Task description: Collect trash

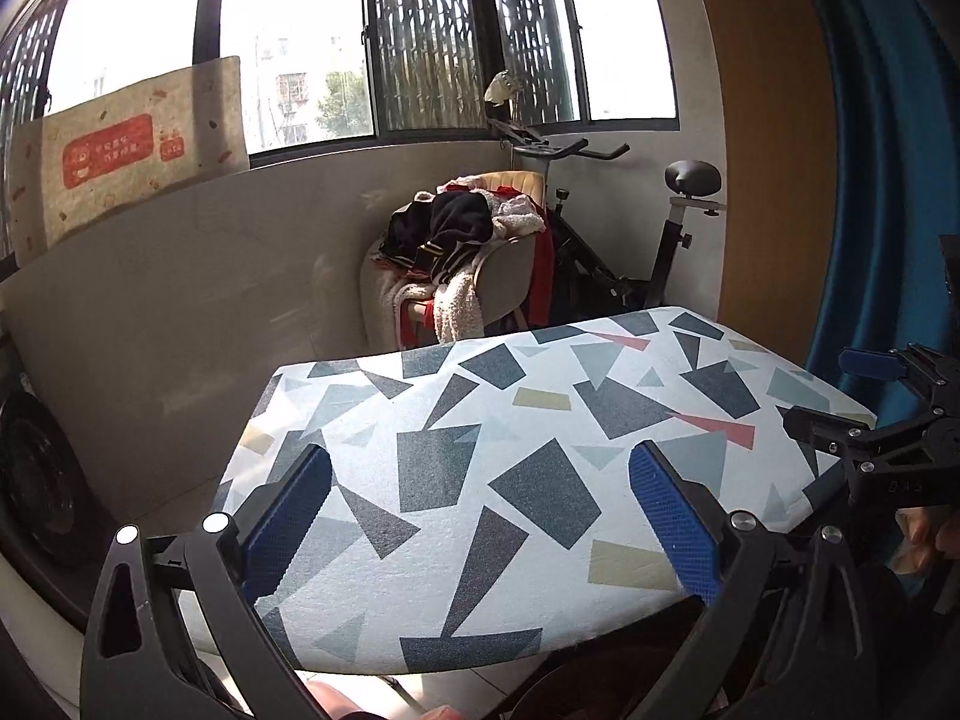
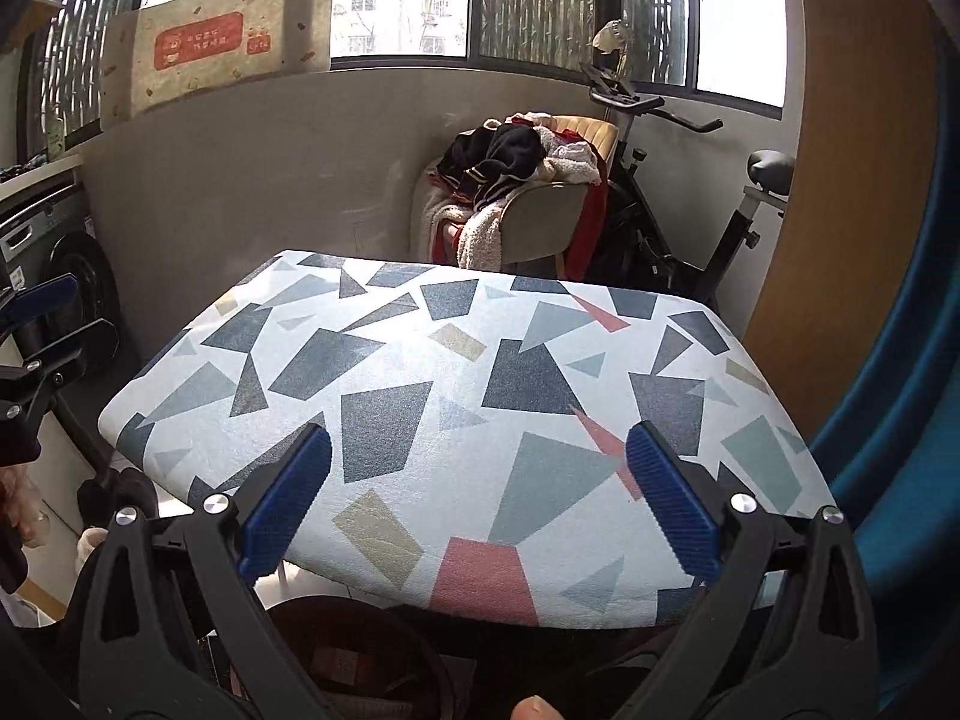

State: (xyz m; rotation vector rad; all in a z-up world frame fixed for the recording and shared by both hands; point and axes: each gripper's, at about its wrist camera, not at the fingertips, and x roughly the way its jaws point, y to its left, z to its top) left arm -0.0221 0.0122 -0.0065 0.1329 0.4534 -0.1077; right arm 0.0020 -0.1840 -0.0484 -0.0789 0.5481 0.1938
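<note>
With both the left tongs [image 1: 480, 522] and right tongs [image 2: 478, 504] gaping empty above the patterned desk [image 2: 420, 372], no trash shows, perhaps hidden below, so reaching blind risks missing it.

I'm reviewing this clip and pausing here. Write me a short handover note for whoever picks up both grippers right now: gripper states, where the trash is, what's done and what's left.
Left gripper: open, nothing between the blue pads, held above the patterned board.
Right gripper: open and empty too, over the same board.
Trash: none visible on the board in either wrist view. A dark round container sits below the board's near edge; whether it is the bin, or what it holds, cannot be told.
Done: the board top appears cleared, judging by these views only.
Left: check the floor and surroundings for remaining trash. The chair piled with clothes behind is not obviously part of the job.
</note>
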